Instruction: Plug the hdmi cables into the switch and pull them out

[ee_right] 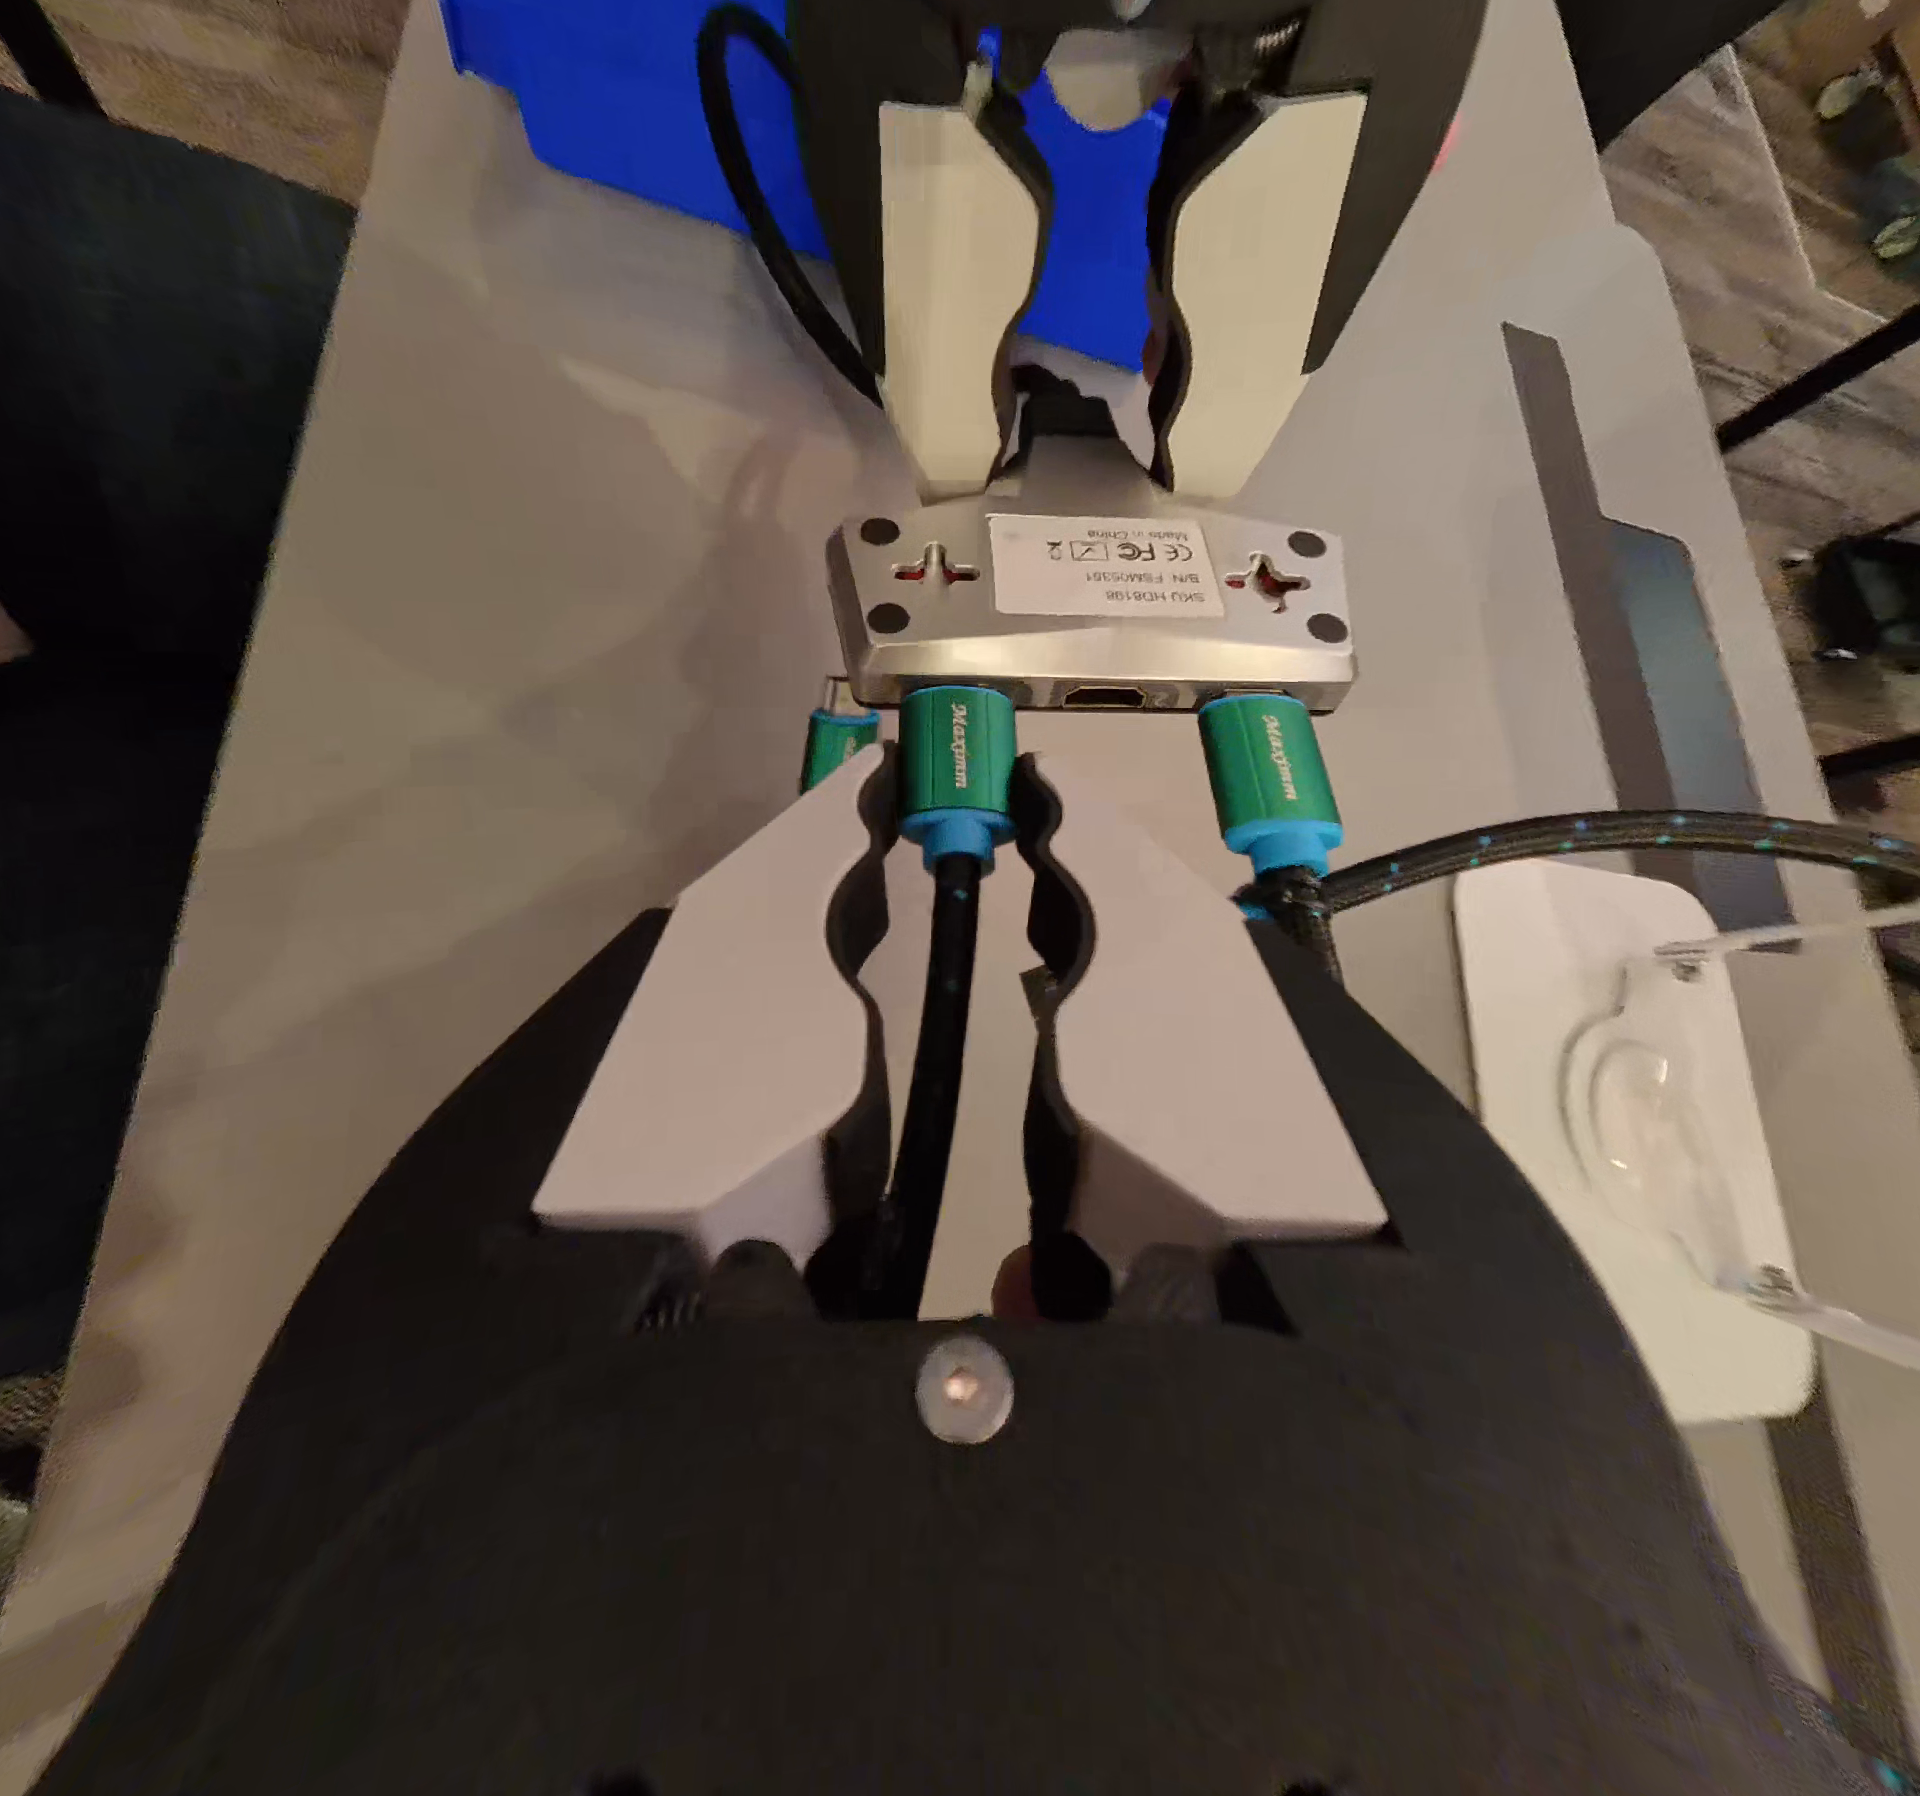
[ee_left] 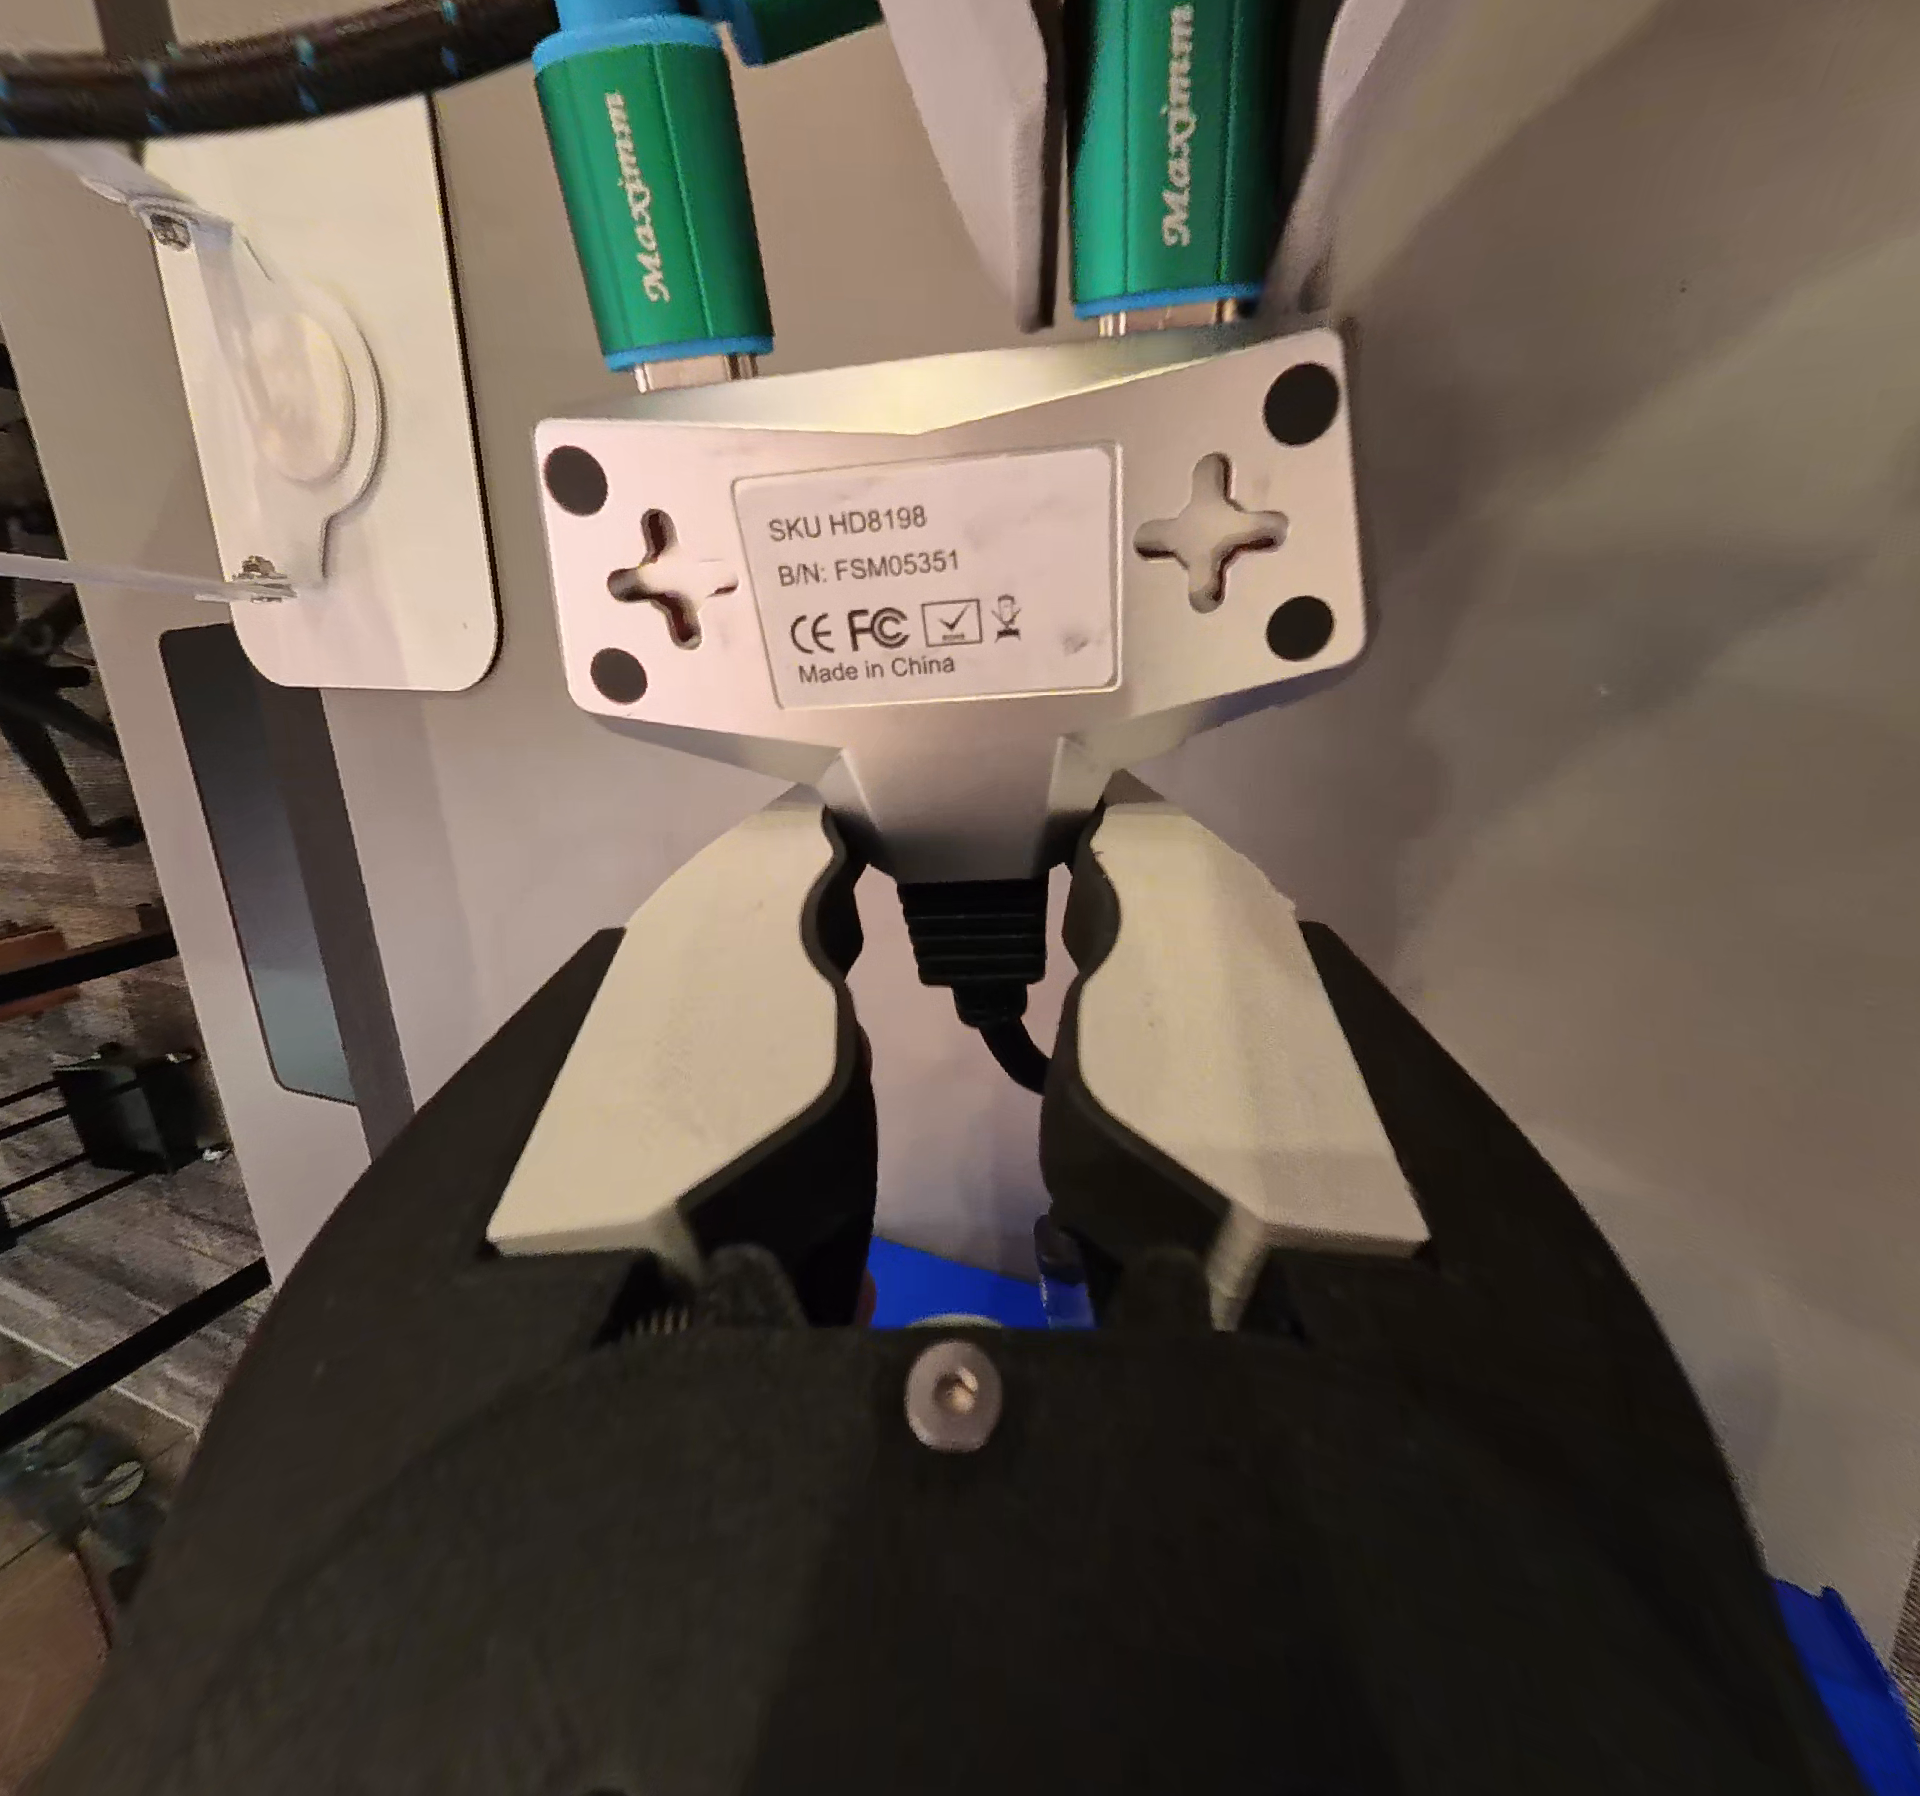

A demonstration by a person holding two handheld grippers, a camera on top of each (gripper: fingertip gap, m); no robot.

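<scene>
White worktop [ee_right: 520, 551] carries a silver metal HDMI switch [ee_right: 1091, 640], lying label-side up. Left gripper [ee_left: 961, 837] pinches the switch's narrow tail end, above its black cord. Right gripper [ee_right: 956, 790] straddles the green-and-blue HDMI plug [ee_right: 954, 759] seated in one outer port, jaws spread, apparently not pinching it.
</scene>
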